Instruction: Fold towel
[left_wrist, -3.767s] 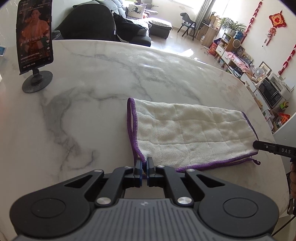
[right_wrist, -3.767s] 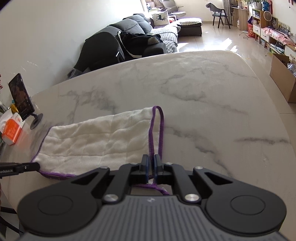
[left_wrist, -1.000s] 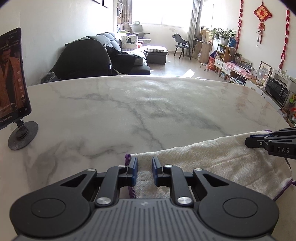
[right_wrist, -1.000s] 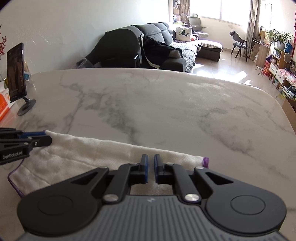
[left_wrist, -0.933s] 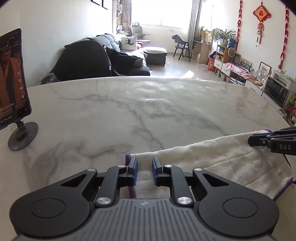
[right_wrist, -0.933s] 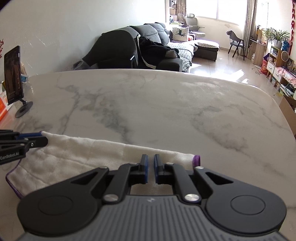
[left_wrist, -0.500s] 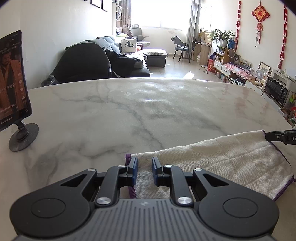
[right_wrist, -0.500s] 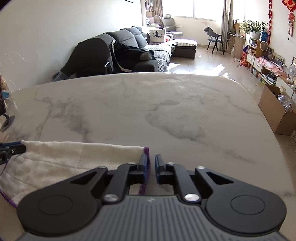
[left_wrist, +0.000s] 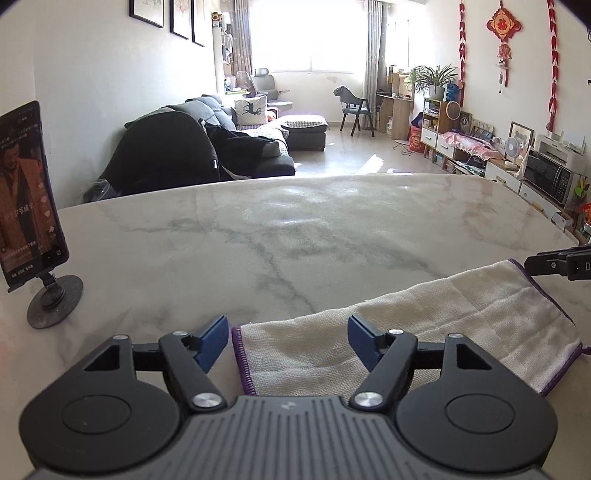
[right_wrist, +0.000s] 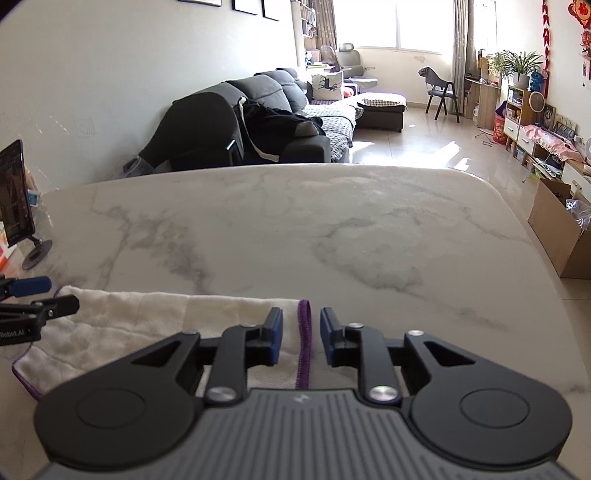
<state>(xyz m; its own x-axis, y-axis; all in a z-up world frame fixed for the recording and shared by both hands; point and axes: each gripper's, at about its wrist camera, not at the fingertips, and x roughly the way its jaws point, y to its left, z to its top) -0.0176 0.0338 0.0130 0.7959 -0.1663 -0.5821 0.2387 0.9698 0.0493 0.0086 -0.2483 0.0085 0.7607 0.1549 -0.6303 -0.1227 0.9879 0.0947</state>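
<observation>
On marble table (left_wrist: 332, 229), at six o'clock: towel (left_wrist: 424, 325) lying folded, fold step ending. Left gripper (left_wrist: 288, 341) opening wide, right gripper (right_wrist: 301, 338) opening, both letting go. Next, likely regrasping for another fold.

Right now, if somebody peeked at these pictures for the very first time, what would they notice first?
Probably the white towel with purple edging, lying folded on the near part of the marble table. The black left gripper and right gripper sit over its two ends, their blue-padded jaws opening and no longer pinching the cloth. Next, the phone on a stand glowing at the table's left edge.
</observation>
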